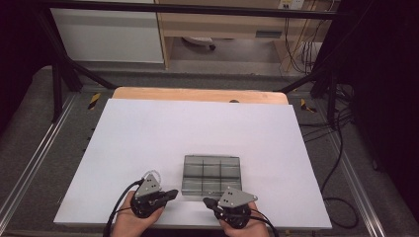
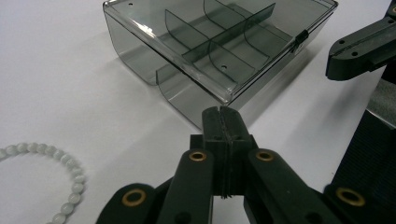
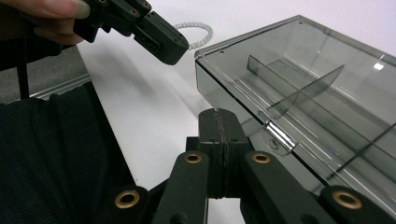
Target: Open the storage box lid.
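Observation:
A smoky clear plastic box with inner dividers lies on the white table top, near the front edge, its lid down. My left gripper sits just left of the box's front corner, jaws shut with nothing between them. My right gripper is at the box's front edge, also shut and empty, close to the small metal latch. A white bead bracelet lies on the table to the left of the box. The two grippers' tips point toward each other.
A wooden board edge shows behind the white top. Metal rails and black frame struts run along both sides, and cables lie on the floor at the right. A dark sleeve is near the table's front edge.

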`<state>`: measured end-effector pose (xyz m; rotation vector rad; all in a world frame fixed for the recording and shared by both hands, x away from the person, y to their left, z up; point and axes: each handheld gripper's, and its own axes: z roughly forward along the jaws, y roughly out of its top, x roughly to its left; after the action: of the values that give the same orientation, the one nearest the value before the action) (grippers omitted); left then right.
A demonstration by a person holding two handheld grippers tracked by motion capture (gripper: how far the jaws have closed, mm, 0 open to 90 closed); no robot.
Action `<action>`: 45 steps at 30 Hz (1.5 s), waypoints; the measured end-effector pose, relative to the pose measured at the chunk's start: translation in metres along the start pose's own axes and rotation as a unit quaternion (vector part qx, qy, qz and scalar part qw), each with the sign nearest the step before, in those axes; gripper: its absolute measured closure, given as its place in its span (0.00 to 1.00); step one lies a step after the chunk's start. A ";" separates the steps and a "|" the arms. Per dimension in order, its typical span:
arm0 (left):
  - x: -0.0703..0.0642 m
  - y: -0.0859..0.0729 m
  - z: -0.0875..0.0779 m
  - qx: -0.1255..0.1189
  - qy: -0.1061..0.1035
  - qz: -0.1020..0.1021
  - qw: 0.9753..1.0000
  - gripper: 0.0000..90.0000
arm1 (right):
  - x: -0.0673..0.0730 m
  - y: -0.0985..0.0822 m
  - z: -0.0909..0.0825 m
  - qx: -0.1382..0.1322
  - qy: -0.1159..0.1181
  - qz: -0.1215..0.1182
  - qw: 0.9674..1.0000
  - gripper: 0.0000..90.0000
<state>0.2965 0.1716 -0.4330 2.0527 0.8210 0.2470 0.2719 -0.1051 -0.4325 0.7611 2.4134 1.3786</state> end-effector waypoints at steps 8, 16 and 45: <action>0.000 0.000 0.005 0.002 -0.003 0.000 1.000 1.00 | -0.002 -0.005 0.006 0.013 0.005 0.006 1.000 1.00; -0.001 0.000 0.008 0.004 -0.004 0.003 1.000 1.00 | -0.008 -0.009 0.006 0.019 -0.001 0.016 1.000 1.00; 0.000 0.001 0.009 -0.002 -0.003 0.002 1.000 1.00 | -0.026 -0.019 0.009 0.045 -0.025 0.036 0.998 1.00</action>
<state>0.3007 0.1651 -0.4377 2.0509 0.8122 0.2445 0.2920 -0.1206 -0.4543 0.9028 2.4466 1.2681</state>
